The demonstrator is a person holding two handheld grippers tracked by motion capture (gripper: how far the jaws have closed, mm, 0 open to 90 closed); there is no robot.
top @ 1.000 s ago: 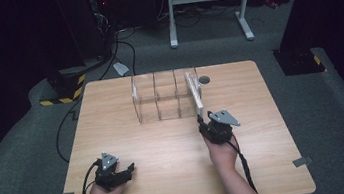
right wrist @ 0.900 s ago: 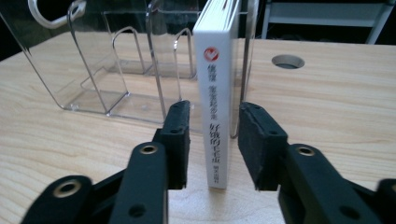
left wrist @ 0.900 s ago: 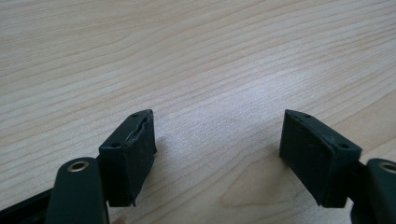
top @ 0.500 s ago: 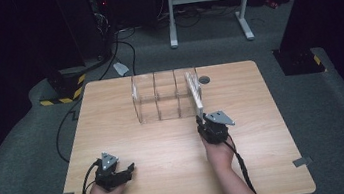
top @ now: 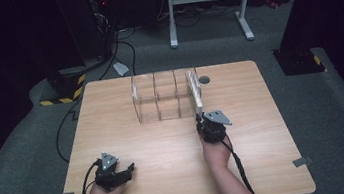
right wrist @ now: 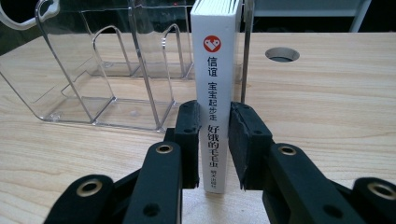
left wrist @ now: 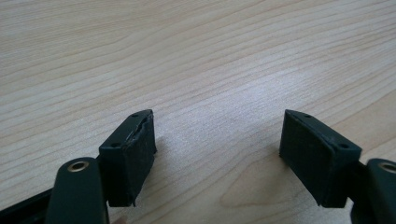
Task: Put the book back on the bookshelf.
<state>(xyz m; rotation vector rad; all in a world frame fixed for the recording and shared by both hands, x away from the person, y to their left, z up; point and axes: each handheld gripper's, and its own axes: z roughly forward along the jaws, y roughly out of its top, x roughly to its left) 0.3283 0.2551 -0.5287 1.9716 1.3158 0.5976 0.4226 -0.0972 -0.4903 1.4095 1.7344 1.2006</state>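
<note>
Wooden counter (top: 166, 143) is seen across the middle of the high view, pale grain, with a round hole (top: 204, 79) near its upper edge. Clear plastic rack (top: 160, 98) with upright dividers is stood at upper centre of the counter; in the right gripper view the rack (right wrist: 107, 79) is spread over the upper left of the frame. White book (right wrist: 215, 93) is held upright, spine facing the camera, red logo at top and black printed characters running down it; its far end is set at the rack's right-hand slot, beside a thin divider wall. In the high view the book (top: 194, 91) is seen as a narrow white strip along the rack's right end. Right claw (right wrist: 216, 135) is closed narrow on the book's spine, both pads pressed against its sides, lower centre of frame; in the high view it (top: 202, 123) is placed just below the rack. Left claw (left wrist: 217, 149) is spread wide with nothing between the pads, low over bare wood; in the high view it (top: 122, 174) is seen at lower left of the counter, well apart from the rack.
</note>
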